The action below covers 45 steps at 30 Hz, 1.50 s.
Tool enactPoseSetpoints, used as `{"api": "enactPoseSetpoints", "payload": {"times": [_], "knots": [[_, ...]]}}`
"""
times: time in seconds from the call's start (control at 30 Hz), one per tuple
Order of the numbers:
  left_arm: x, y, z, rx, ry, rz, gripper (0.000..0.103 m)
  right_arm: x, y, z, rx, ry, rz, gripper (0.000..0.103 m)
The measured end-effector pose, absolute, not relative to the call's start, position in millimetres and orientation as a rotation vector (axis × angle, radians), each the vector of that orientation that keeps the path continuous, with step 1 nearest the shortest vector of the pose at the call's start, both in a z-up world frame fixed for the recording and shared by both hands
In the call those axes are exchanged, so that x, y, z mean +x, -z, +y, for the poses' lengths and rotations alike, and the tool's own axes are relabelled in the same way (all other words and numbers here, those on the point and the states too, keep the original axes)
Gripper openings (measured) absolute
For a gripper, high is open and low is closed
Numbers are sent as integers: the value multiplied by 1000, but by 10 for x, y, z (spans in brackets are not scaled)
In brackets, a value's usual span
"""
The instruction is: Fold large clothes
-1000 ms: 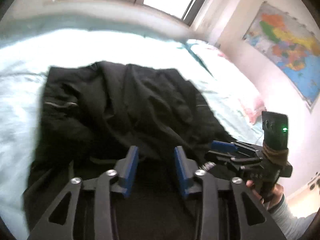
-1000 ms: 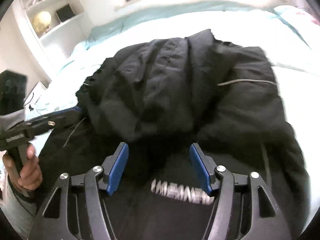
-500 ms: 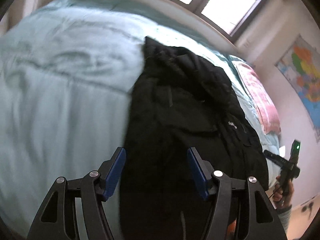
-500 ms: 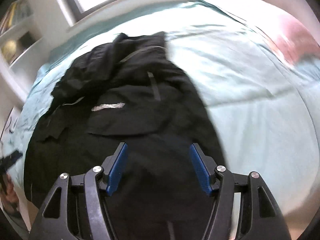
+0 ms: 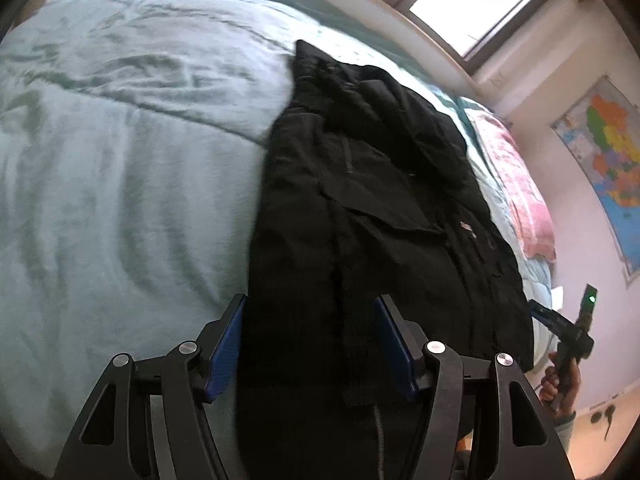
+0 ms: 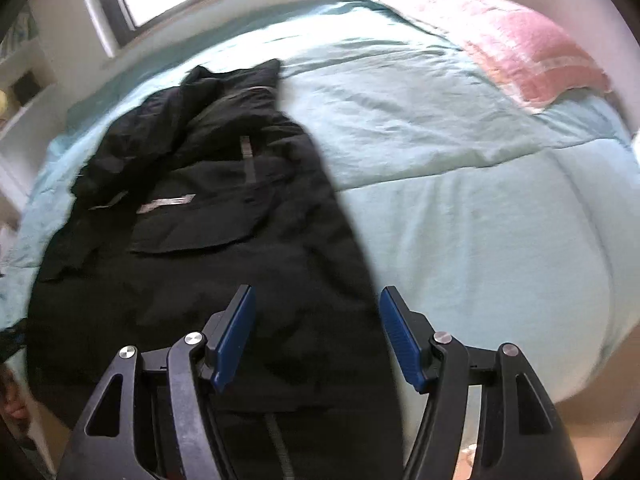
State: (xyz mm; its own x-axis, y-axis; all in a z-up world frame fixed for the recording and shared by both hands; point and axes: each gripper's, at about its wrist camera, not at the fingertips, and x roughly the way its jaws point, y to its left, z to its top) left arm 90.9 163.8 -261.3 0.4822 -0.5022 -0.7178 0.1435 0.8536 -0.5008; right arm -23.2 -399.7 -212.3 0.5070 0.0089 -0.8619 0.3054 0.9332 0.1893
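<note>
Left wrist view: a black jacket (image 5: pixel 372 208) lies spread lengthwise on the pale-green bed (image 5: pixel 120 184). Left tool (image 5: pixel 310 340) and right tool (image 6: pixel 316 336) both gape wide, grasping nothing, poised over the jacket's near edge.

The jacket (image 5: pixel 380 208) is matt black cloth, kinda creased, with shiny silvery strips (image 6: pixel 166 203). The bed cover (image 5: pixel 120 184) looks like soft, fuzzy pale green fabric, and the pillow (image 6: pixel 520 36) is pink cloth. The fingers (image 6: pixel 394 336) have ribbed blue pads on black plastic arms with bare metal screws.
</note>
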Motion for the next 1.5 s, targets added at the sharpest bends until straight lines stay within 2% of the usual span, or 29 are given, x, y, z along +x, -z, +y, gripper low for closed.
{"api": "enactPoseSetpoints", "payload": {"times": [0.2,0.27,0.3,0.33,0.43,0.57,0.77,0.87,1.0,1.03,1.07,1.1,1.13,1.17,1.5], "knots": [[1066,2775,1498,-377,417,1036,65,-296,2419,-4194,487,95,1085,67],[1102,2782,1454,-376,421,1033,64,-293,2470,-4165,503,52,1080,50],[1107,2740,1414,-382,450,1024,51,-287,2452,-4129,487,42,1081,49],[1096,2696,1381,-396,485,1014,46,-286,2415,-4101,474,41,1080,48],[1044,2414,1296,-436,599,943,46,-298,2190,-4052,554,-87,1021,43],[1071,2304,1329,-595,756,880,46,-250,1992,-3914,642,-262,949,43],[839,2649,1270,-450,635,1015,46,-247,2294,-3640,561,-222,1072,43],[630,2738,1323,-403,618,1061,48,-375,2305,-3547,430,-147,1125,50],[448,2776,1398,-404,609,1054,49,-560,2333,-3449,321,-143,1173,52],[435,2766,1388,-401,604,1041,47,-621,2339,-3462,317,-147,1164,49],[440,2745,1371,-398,602,1029,29,-651,2322,-3441,315,-148,1153,36],[451,2696,1355,-394,596,1014,16,-657,2289,-3446,317,-141,1136,30],[474,2616,1352,-395,597,991,15,-656,2251,-3457,324,-135,1123,22],[483,2534,1361,-399,604,963,14,-647,2182,-3494,339,-127,1099,19],[951,1845,1500,-554,722,771,13,-281,1565,-3840,467,-174,937,16]]}}
